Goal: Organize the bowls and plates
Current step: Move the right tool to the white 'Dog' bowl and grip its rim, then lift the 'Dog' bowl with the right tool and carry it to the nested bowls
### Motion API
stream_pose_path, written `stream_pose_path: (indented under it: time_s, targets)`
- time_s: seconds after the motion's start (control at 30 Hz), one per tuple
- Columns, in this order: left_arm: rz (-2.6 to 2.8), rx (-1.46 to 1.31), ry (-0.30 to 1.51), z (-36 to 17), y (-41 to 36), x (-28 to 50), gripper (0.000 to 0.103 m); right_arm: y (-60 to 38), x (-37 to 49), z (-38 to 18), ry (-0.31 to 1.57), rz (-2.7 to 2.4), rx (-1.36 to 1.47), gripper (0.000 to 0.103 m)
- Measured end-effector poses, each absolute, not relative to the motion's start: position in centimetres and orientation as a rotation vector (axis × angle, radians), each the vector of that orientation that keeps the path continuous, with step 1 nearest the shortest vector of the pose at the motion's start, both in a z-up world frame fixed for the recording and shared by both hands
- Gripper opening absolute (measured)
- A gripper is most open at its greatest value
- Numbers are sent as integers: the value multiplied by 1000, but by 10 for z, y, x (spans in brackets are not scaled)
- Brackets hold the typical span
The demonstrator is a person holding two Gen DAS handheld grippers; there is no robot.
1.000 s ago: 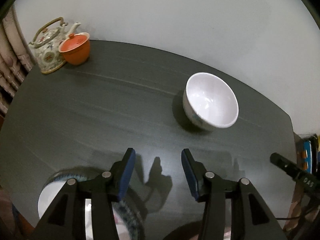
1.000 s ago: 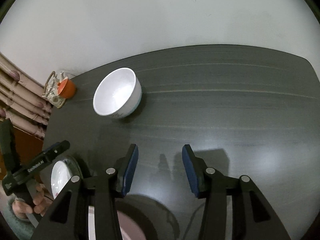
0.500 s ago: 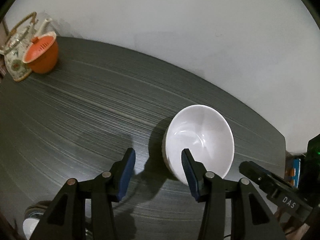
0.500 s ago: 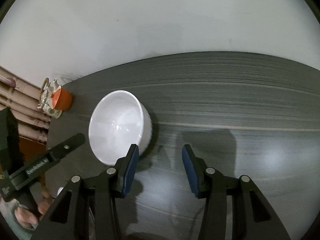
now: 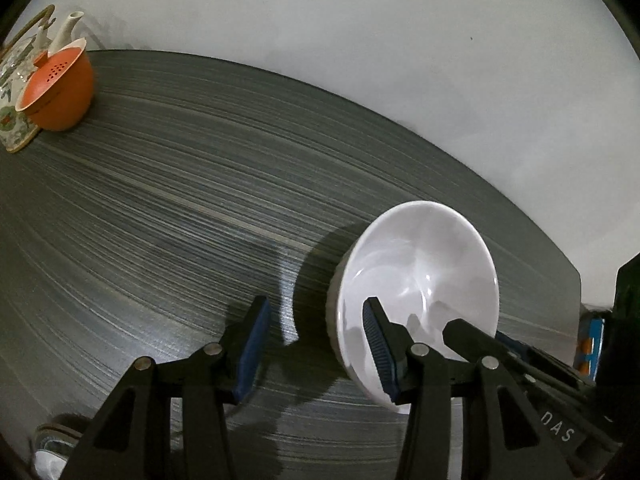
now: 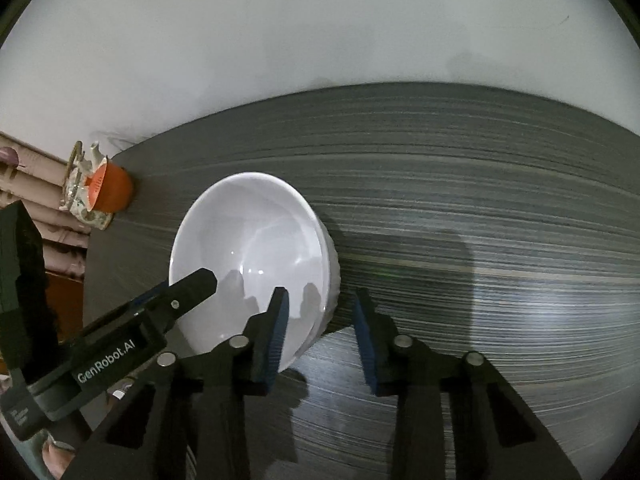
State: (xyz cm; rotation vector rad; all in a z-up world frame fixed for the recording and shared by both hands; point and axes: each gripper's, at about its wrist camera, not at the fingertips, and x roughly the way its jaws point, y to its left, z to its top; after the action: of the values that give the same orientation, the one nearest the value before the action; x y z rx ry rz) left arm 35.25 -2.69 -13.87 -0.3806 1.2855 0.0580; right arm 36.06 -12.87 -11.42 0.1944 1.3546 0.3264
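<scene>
A second ago the glossy white ceramic bowl (image 5: 420, 276) sat well ahead of both tools; now it fills the lower part of each view, and both have come down onto it from opposite sides. The bowl stands upright on the dark grey wood-grain surface (image 5: 180, 208). The left hand-held gripper (image 5: 316, 344) points steeply down, its jaws apart and straddling the bowl's near wall: one blue pad inside, one outside over the surface, neither pressing. The right hand-held gripper (image 6: 320, 340) points steeply down too and straddles the opposite wall; its jaws have just been closing with the rim between them, yet a gap shows at each pad, so it grips nothing. Far back stands an orange lidded cup (image 5: 56, 84) beside a floral teapot (image 5: 16, 92)
</scene>
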Motion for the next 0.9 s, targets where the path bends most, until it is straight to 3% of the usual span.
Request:
stream_pose_path:
  time_s: [0.23,0.33,0.43,0.9]
  targets:
    - [60,-347,1271,-145,-31,358,48,-128,360,-116,1347,310,204,26]
    - [53,-328,1270,-149,-36,359,27,-124,361,-117,1343,295,193,22]
    - [35,-327,1282,-152,-39,358,17,-124,361,-118,1344,289,193,17]
    - [14,-270,1270,-120,-30,329,16,-140,332,-90,1327,283,230,17]
